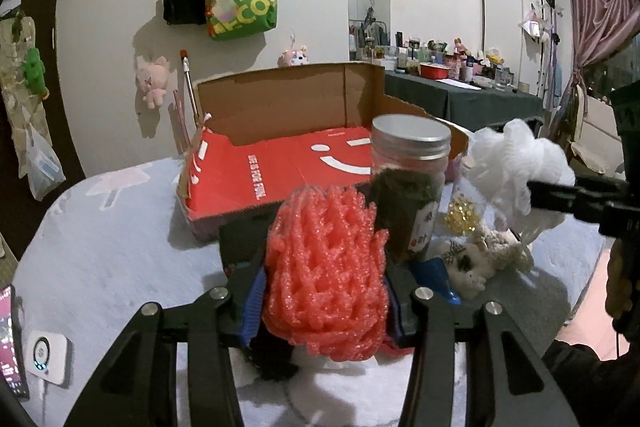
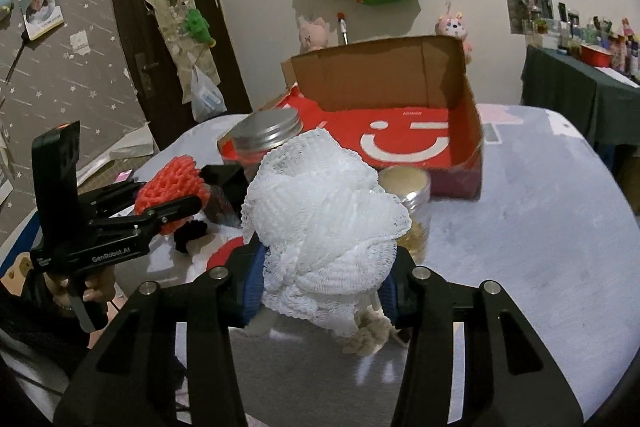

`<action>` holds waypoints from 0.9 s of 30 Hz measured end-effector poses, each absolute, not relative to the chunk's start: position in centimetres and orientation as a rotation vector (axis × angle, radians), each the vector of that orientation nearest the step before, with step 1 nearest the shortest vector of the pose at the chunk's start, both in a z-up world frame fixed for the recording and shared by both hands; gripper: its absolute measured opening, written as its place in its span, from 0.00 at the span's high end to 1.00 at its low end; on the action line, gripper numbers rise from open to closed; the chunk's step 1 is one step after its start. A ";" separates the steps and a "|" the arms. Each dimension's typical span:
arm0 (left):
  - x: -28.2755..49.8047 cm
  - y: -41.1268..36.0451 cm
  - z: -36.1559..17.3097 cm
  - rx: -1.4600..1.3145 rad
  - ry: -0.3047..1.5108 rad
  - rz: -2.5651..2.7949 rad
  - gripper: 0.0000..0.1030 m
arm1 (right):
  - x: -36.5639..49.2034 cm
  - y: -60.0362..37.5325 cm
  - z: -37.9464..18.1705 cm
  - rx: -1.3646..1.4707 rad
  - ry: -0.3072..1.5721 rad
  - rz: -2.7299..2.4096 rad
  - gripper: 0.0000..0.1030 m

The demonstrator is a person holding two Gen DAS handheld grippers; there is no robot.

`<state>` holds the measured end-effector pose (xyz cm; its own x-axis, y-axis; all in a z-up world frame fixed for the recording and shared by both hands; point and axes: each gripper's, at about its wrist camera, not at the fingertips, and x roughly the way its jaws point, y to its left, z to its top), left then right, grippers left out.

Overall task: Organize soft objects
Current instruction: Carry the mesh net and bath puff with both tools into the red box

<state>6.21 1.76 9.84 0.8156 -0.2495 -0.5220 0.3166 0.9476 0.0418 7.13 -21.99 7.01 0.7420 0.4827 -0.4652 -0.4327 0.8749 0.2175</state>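
Note:
My left gripper (image 1: pixel 324 287) is shut on a coral-red foam net (image 1: pixel 324 267), held just above the table; it also shows in the right wrist view (image 2: pixel 170 187). My right gripper (image 2: pixel 324 287) is shut on a white mesh bath pouf (image 2: pixel 324 219), which also shows at the right of the left wrist view (image 1: pixel 520 163). An open cardboard box with a red smiley floor (image 1: pixel 280 167) stands behind both, and it shows in the right wrist view too (image 2: pixel 404 143). A small cream plush toy (image 1: pixel 476 263) lies on the table under the pouf.
A tall jar with a metal lid (image 1: pixel 408 187) and a short jar of gold bits (image 2: pixel 412 211) stand between the grippers and the box. A black fuzzy item (image 2: pixel 192 231) lies by a red disc. A phone (image 1: pixel 10 343) and a white device (image 1: pixel 50 357) lie at the left edge.

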 end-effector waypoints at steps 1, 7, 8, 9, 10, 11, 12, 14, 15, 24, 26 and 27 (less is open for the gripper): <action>6.3 1.8 10.1 0.134 0.532 -0.303 0.51 | 7.1 -22.2 7.4 0.092 0.528 0.495 0.57; 7.0 2.1 12.1 0.152 0.509 -0.327 0.51 | 7.6 -22.9 9.3 0.069 0.498 0.485 0.57; 7.2 2.1 12.4 0.154 0.507 -0.330 0.51 | 7.8 -22.9 9.8 0.061 0.492 0.483 0.57; 7.6 2.2 12.8 0.157 0.507 -0.336 0.51 | 7.9 -23.0 10.0 0.055 0.488 0.482 0.57; 7.8 2.2 13.1 0.158 0.508 -0.340 0.51 | 8.1 -23.0 10.4 0.048 0.483 0.483 0.57; 8.2 2.2 13.4 0.159 0.508 -0.343 0.51 | 8.3 -22.9 10.9 0.038 0.476 0.483 0.57; 8.7 2.3 13.9 0.164 0.509 -0.347 0.51 | 8.6 -22.9 11.4 0.033 0.473 0.481 0.57; 9.3 2.2 14.6 0.173 0.506 -0.354 0.51 | 9.1 -22.8 12.0 0.019 0.467 0.481 0.57; 9.7 2.2 15.0 0.181 0.503 -0.359 0.51 | 9.5 -22.7 12.5 0.010 0.463 0.483 0.57; 15.3 1.2 17.5 0.244 0.557 -0.411 0.51 | 13.9 -21.6 15.5 -0.074 0.464 0.507 0.57; 16.7 0.8 17.7 0.259 0.577 -0.425 0.51 | 15.2 -21.3 15.9 -0.092 0.473 0.513 0.57; 17.4 0.6 17.8 0.265 0.586 -0.428 0.51 | 16.1 -21.1 16.2 -0.098 0.481 0.521 0.57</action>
